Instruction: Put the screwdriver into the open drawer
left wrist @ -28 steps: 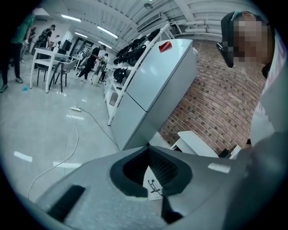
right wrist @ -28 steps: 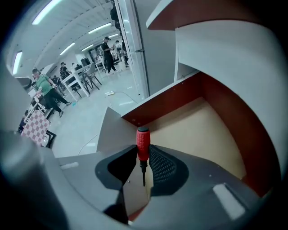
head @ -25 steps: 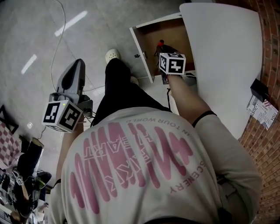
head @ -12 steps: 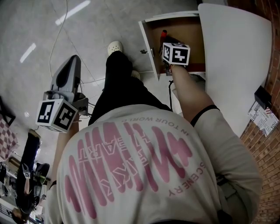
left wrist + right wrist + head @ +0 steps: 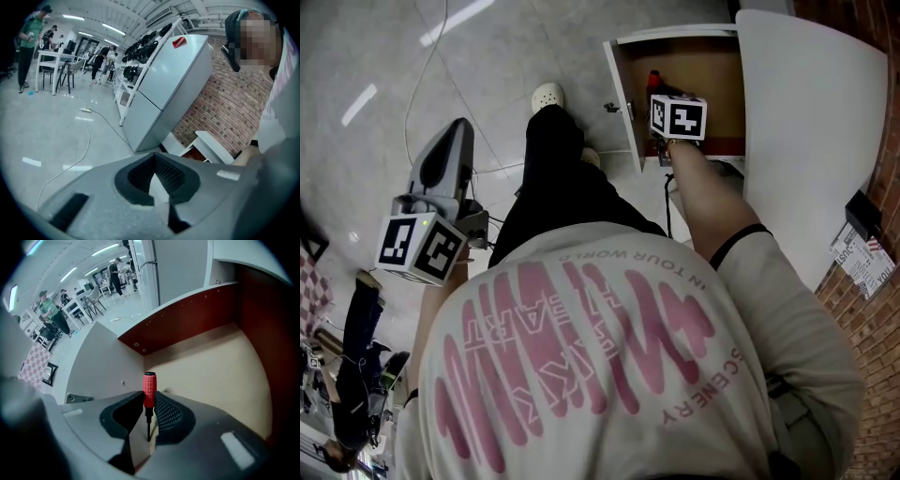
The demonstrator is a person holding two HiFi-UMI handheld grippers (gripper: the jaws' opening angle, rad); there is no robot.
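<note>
Clamping the screwdriver (image 5: 148, 387), the right hand-held gripper (image 5: 149, 402) hangs inside the drawer (image 5: 211, 371).

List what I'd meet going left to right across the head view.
left gripper → white shoe → open drawer's front panel → right gripper, shut on the red-handled screwdriver → white tabletop → brick wall
</note>
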